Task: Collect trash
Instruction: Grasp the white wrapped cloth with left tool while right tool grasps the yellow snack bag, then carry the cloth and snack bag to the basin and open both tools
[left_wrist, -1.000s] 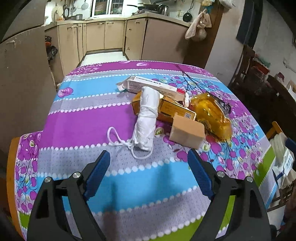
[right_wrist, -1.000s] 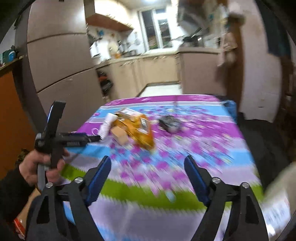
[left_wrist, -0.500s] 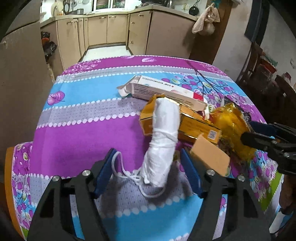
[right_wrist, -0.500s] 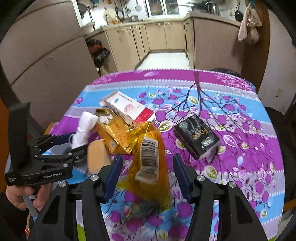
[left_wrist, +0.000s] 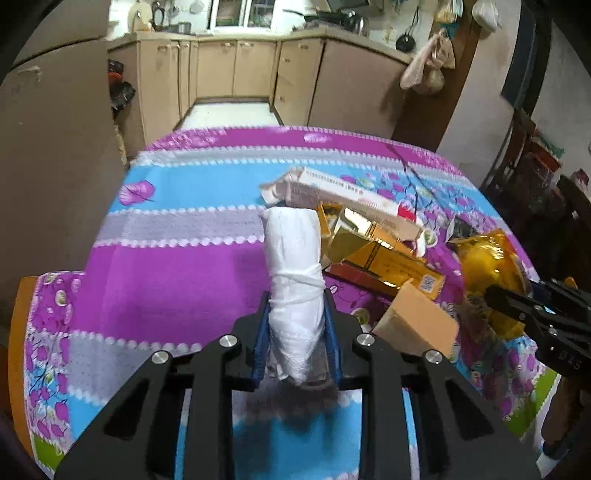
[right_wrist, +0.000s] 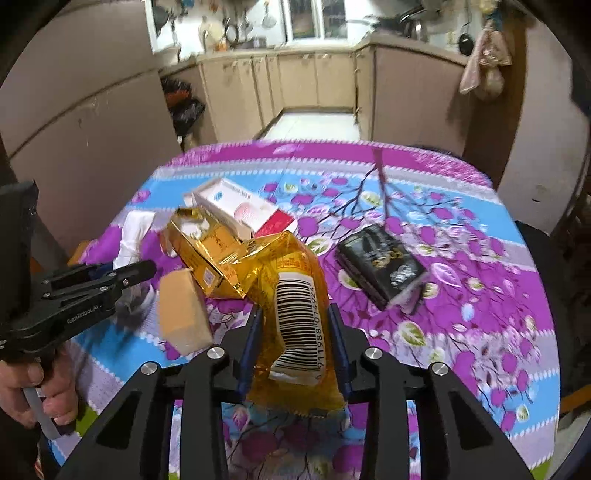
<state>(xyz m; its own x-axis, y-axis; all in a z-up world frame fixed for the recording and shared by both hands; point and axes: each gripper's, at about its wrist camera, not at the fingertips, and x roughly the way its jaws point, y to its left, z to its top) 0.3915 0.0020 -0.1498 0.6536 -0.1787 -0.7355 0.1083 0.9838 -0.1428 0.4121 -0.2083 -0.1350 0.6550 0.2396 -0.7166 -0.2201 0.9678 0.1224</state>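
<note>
Two pieces of trash are in my grip at once. In the left wrist view my left gripper (left_wrist: 295, 332) has just been closing, and its blue pads are now pressed on the near end of the rolled white mask (left_wrist: 293, 273), which juts from the bottom centre of the frame toward the middle, lifted over the purple band of the tablecloth (left_wrist: 177, 273). In the right wrist view my right gripper (right_wrist: 295, 345) has just closed too, clamped on the crinkled yellow wrapper (right_wrist: 291, 295) with the barcode label facing me, at lower centre. Working outward: just left of the wrapper sits a tan cardboard box (right_wrist: 183, 312), tilted, and above it the torn-open gold carton (right_wrist: 207, 247) leans against the wrapper's upper end. Behind that, toward upper centre, lies the white and red box (right_wrist: 242, 210), touching the gold carton. Off to the right of centre, apart from the pile, a black packet (right_wrist: 380, 266) lies on the floral cloth. At the left edge of this view I see my left gripper from the side, with the person's hand (right_wrist: 40, 391) around its handle in the lower left corner. Beyond the table, across the top of both frames, run beige kitchen cabinets (left_wrist: 236, 70).
</note>
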